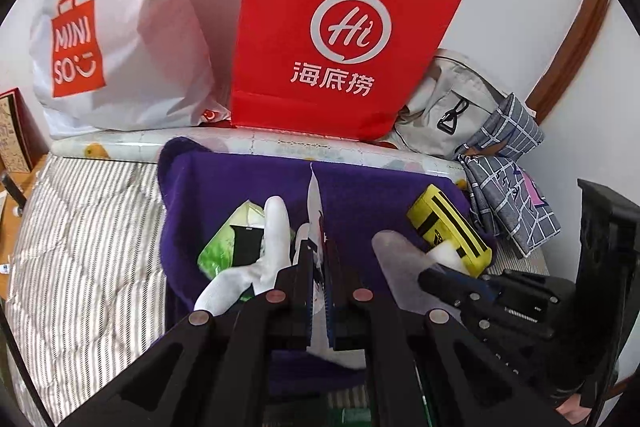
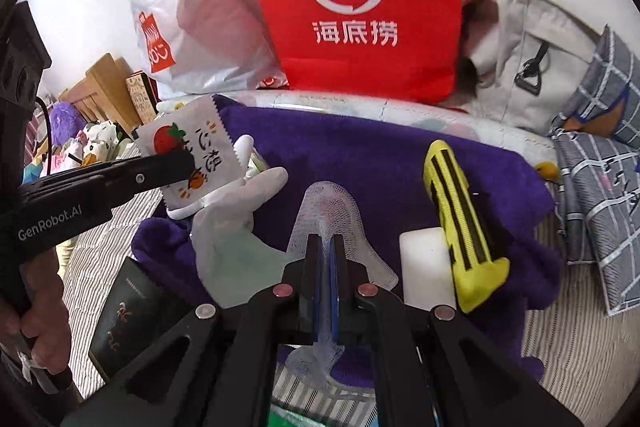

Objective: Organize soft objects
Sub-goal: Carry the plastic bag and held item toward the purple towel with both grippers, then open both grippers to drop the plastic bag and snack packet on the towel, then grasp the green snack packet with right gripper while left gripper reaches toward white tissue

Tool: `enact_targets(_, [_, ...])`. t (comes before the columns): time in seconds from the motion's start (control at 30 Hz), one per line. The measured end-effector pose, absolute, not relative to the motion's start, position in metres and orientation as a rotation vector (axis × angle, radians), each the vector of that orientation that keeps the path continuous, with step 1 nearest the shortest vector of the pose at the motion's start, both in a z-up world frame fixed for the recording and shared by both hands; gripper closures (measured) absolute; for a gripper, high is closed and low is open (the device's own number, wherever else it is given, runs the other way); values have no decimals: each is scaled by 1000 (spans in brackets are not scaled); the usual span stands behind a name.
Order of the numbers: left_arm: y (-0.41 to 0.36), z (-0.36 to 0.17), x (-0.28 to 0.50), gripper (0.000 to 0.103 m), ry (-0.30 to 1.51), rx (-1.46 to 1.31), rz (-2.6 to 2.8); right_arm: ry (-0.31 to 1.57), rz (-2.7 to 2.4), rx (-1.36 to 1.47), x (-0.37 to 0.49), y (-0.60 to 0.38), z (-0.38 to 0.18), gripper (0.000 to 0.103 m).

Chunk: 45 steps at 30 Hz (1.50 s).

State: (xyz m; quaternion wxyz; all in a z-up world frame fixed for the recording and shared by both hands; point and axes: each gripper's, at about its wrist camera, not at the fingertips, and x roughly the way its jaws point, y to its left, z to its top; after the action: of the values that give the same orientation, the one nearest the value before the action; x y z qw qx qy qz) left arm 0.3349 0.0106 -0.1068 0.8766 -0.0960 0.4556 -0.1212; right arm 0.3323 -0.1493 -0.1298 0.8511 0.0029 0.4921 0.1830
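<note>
left gripper (image 1: 318, 263) clamps white sachet (image 2: 192, 151), print only right view | right gripper (image 2: 328, 259) clamps mesh (image 2: 332, 207)

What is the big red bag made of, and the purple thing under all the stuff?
The red bag looks like matte paper: it stands stiff, with sharp folded creases and a flat printed logo. The purple cloth looks like fuzzy fleece or towelling, though I can't tell which: its surface is napped and dull, and its edges bunch in soft lumps.
</note>
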Motion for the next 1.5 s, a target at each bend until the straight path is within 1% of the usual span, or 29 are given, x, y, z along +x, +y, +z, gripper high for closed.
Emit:
enact_targets(0.17, [14, -122, 348, 98, 1002, -227, -258, 1067, 375, -23, 342, -145, -139, 97])
enact_targets(0.2, [15, -124, 349, 98, 1010, -225, -258, 1073, 371, -32, 344, -144, -141, 94])
enact_targets(0.33, [17, -128, 350, 97, 1033, -220, -253, 1075, 367, -39, 347, -145, -142, 90])
enact_targets(0.37, [18, -129, 350, 93, 1042, -209, -242, 1073, 368, -41, 346, -146, -141, 87])
enact_targets(0.4, [19, -129, 350, 85, 1046, -201, -231, 1071, 369, -45, 346, -146, -140, 82])
enact_targets(0.43, [21, -129, 349, 80, 1045, -192, -216, 1066, 368, -48, 345, -146, -138, 75])
enact_targets(0.47, [22, -129, 348, 70, 1045, -185, -207, 1061, 368, -52, 343, -147, -137, 70])
enact_targets(0.5, [24, -128, 347, 62, 1044, -178, -197, 1058, 371, -56, 341, -147, -135, 56])
enact_targets(0.53, [25, -127, 346, 59, 1042, -173, -185, 1054, 370, -59, 340, -147, -134, 48])
enact_targets(0.57, [27, -126, 345, 54, 1039, -166, -169, 1043, 365, -60, 337, -147, -131, 47])
enact_targets(0.63, [31, -124, 342, 53, 1034, -164, -152, 1030, 361, -61, 332, -149, -126, 47])
enact_targets(0.67, [33, -123, 340, 51, 1033, -167, -150, 1029, 366, -60, 328, -149, -124, 47])
enact_targets(0.7, [36, -121, 337, 47, 1032, -167, -147, 1028, 369, -63, 325, -149, -122, 47])
enact_targets(0.77, [42, -120, 331, 45, 1027, -160, -130, 1026, 379, -85, 313, -147, -117, 47])
enact_targets(0.97, [62, -115, 309, 45, 1007, -182, -108, 1061, 485, -142, 273, -135, -115, 47])
enact_targets(1.13, [73, -109, 286, 45, 988, -193, -109, 1107, 569, -259, 237, -119, -127, 47])
enact_targets(1.23, [79, -105, 270, 45, 972, -194, -103, 1141, 613, -301, 222, -115, -137, 44])
enact_targets(1.37, [86, -105, 253, 44, 965, -212, -101, 1176, 631, -367, 212, -108, -150, 42])
enact_targets(1.43, [88, -106, 246, 44, 965, -213, -95, 1189, 630, -412, 208, -103, -156, 37])
enact_targets(1.5, [91, -107, 238, 44, 964, -214, -88, 1200, 632, -462, 207, -98, -162, 37])
